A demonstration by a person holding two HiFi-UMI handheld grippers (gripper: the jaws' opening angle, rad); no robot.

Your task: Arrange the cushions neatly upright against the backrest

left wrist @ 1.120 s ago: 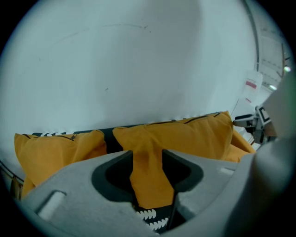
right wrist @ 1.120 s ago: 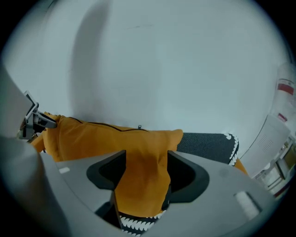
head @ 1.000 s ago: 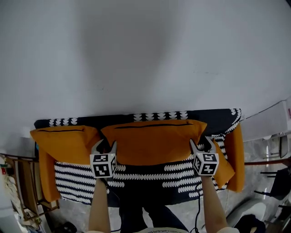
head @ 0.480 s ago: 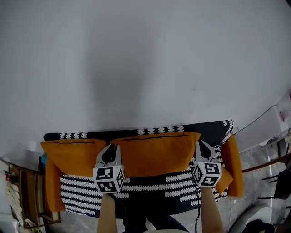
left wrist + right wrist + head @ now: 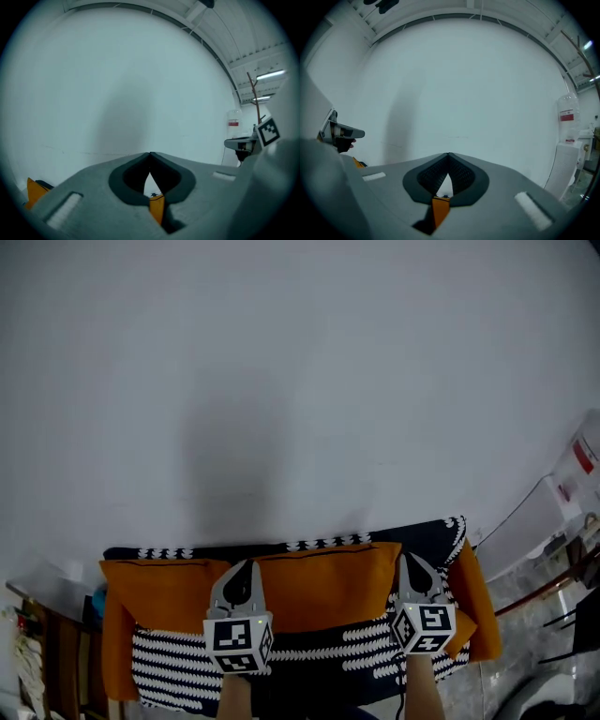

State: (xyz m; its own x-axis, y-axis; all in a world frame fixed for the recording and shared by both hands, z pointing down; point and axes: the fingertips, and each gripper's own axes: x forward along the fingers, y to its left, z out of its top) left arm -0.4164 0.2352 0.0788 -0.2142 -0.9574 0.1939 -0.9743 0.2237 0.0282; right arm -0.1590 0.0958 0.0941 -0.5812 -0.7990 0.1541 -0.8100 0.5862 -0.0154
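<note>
An orange middle cushion leans upright against the backrest of a black-and-white patterned sofa. My left gripper is shut at its left edge. My right gripper is shut at its right edge. In each gripper view the jaw tips meet, and a strip of the orange cushion shows in the slot between them. A second orange cushion stands at the left of the backrest. Another orange cushion stands along the right armrest.
A plain white wall rises behind the sofa. More orange fabric hangs at the left arm. Wooden furniture stands left of the sofa, and a white appliance and dark chair legs are at the right.
Both grippers were open around the middle cushion's lower corners; they have shut on its side edges. The head view has tilted up, so the sofa sits lower in frame.
</note>
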